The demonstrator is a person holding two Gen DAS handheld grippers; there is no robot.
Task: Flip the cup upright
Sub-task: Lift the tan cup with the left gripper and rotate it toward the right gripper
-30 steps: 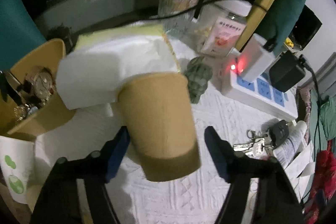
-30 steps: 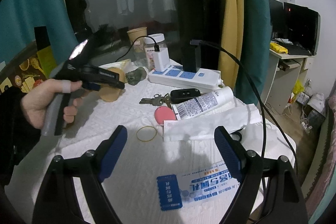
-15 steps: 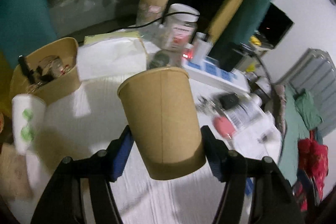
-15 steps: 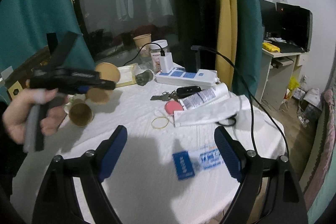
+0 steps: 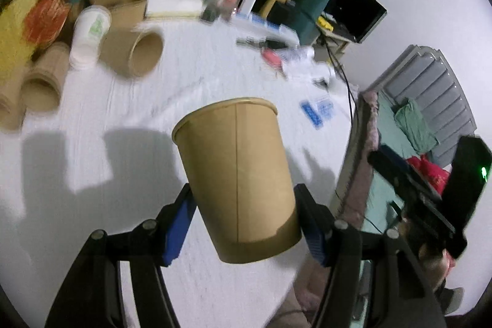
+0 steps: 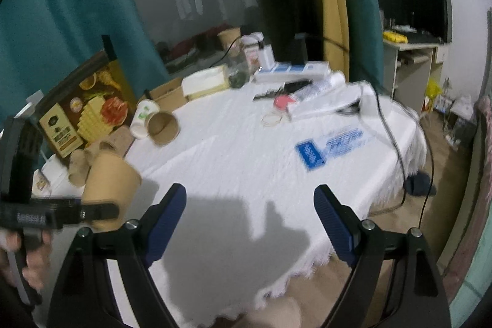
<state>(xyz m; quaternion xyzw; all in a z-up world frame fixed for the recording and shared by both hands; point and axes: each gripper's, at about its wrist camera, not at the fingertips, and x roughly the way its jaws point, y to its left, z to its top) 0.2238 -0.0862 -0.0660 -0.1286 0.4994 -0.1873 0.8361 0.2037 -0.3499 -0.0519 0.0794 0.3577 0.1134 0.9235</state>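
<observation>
We hold the tan paper cup [image 5: 236, 177] in our left gripper [image 5: 243, 223], jaws clamped on its lower wall, above the near white tablecloth [image 5: 92, 205]. Right gripper [image 6: 249, 223] hangs wide, empty. Next, we judge: lower it rim-up, release.

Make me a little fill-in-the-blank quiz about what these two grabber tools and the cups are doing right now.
1. The brown paper cup is clamped by the ____ gripper.
2. The right gripper is open and holds ____.
3. Another brown cup lies on its ____ on the white tablecloth.

Missing words: left; nothing; side
</observation>
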